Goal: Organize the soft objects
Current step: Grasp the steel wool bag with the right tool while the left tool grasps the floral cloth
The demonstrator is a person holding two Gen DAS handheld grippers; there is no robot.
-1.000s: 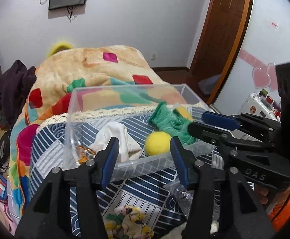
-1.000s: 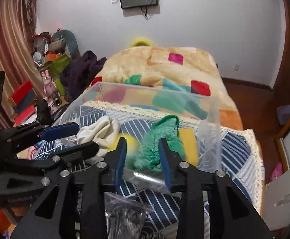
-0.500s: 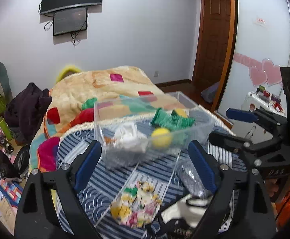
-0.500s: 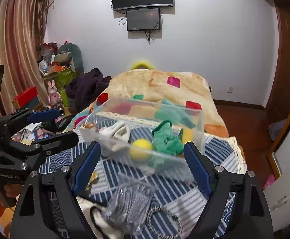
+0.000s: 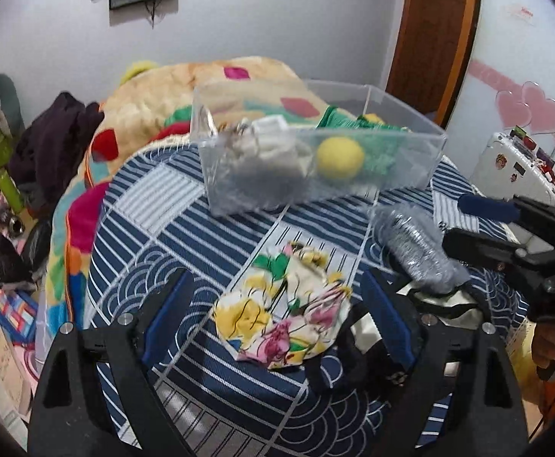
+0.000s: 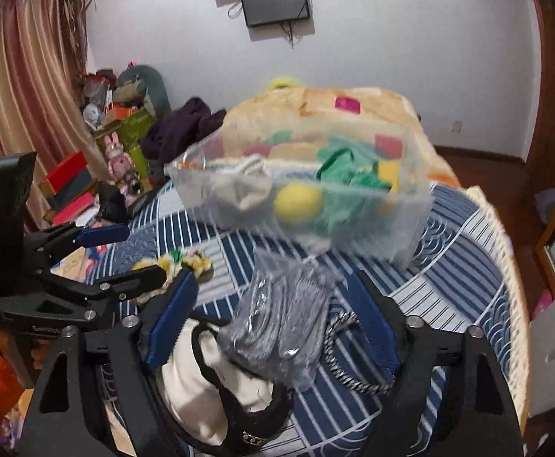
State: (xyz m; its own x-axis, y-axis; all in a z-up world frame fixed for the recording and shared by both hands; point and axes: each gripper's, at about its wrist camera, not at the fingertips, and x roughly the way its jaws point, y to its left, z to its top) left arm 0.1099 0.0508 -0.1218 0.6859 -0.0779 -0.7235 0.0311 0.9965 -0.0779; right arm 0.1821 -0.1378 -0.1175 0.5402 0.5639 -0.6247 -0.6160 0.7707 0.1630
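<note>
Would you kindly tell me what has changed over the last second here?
Both tongs opened wide and drew back from the clear box. The left tongs now frame the floral cloth; the right tongs frame the plastic-wrapped bundle. Neither holds anything. The yellow ball, green cloth and white cloth stayed in the box.

A wall-mounted screen (image 6: 275,2) hangs near striped curtains (image 6: 22,87).
</note>
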